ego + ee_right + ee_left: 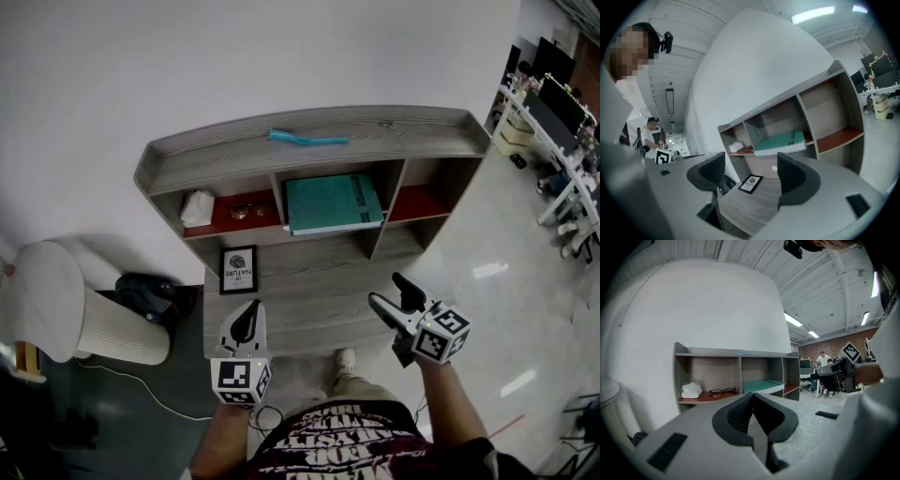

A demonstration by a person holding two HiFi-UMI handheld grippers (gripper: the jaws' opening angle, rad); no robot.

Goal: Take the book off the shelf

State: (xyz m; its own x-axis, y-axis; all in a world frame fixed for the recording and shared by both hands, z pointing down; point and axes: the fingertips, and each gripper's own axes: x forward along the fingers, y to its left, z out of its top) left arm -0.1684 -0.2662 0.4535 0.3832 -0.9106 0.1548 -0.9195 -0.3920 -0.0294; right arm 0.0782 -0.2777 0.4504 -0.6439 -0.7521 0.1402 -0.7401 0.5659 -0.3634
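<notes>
Head view alone shows a teal brush-like item (307, 139) on the top board of the shelf (187, 155), a white ribbed cylinder (70, 309) and a black bag (150, 292) on the floor left of it, and office desks (553, 117) far right. Left gripper view makes the blurry thing in the left compartment readable as black-framed glasses (723, 391) beside a crumpled white wad (691, 390), and adds people in the background (824, 358). Right gripper view frames a small black-framed picture (750, 183) on the lower ledge between its own jaws. The book (333, 202) has a teal cover and white page edge and lies flat in the middle compartment, whose open front faces the grippers; both are well short of it. Left gripper (246, 314) has its jaws clenched together with nothing in them. Right gripper (389, 291) has its jaws spread wide and is empty. Shelf is grey wood-grain laminate with a curved, raised-rim top and red-brown boards in the outer compartments. Jaw pads are black and ribbed. Floor is pale and glossy.
</notes>
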